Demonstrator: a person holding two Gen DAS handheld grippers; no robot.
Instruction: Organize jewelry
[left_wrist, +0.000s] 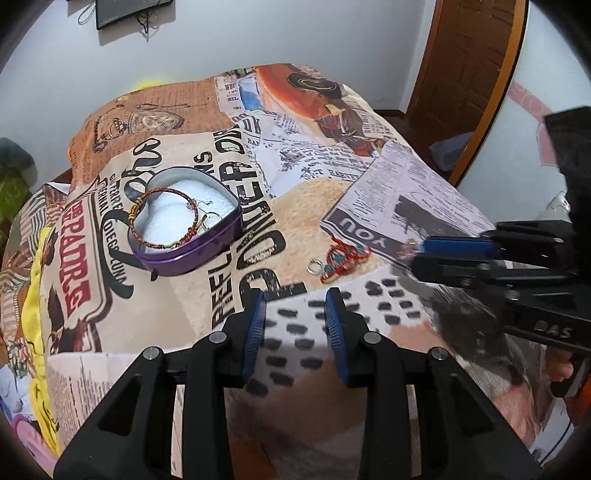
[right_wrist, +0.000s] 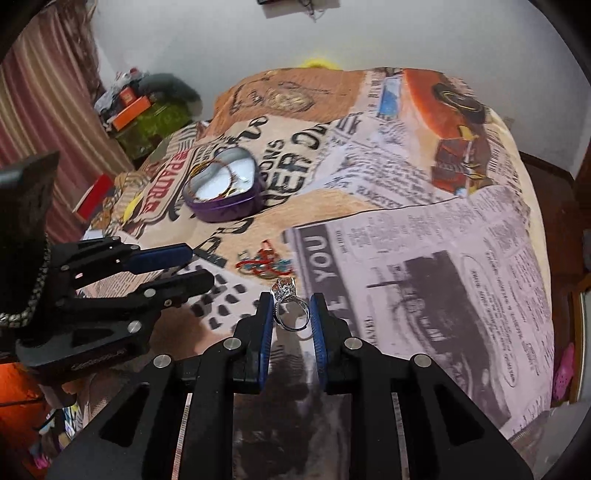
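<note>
A purple heart-shaped tin (left_wrist: 184, 236) (right_wrist: 223, 195) with white padding lies on the printed blanket and holds a red-gold bangle (left_wrist: 162, 218) and small earrings. A red and blue beaded charm (left_wrist: 341, 258) (right_wrist: 264, 264) with a small ring lies on the blanket to the tin's right. My right gripper (right_wrist: 291, 308) is shut on a silver stone ring (right_wrist: 290, 304) and holds it above the blanket; it enters the left wrist view (left_wrist: 417, 254) from the right. My left gripper (left_wrist: 295, 304) is open and empty, just short of the charm; it shows at the left of the right wrist view (right_wrist: 199, 264).
The printed blanket (left_wrist: 388, 184) covers a bed. A wooden door frame (left_wrist: 480, 92) stands at the back right. Striped curtains (right_wrist: 44, 110), boxes and clutter (right_wrist: 136, 107) sit at the left. A dark wooden bed edge (right_wrist: 546, 170) runs along the right.
</note>
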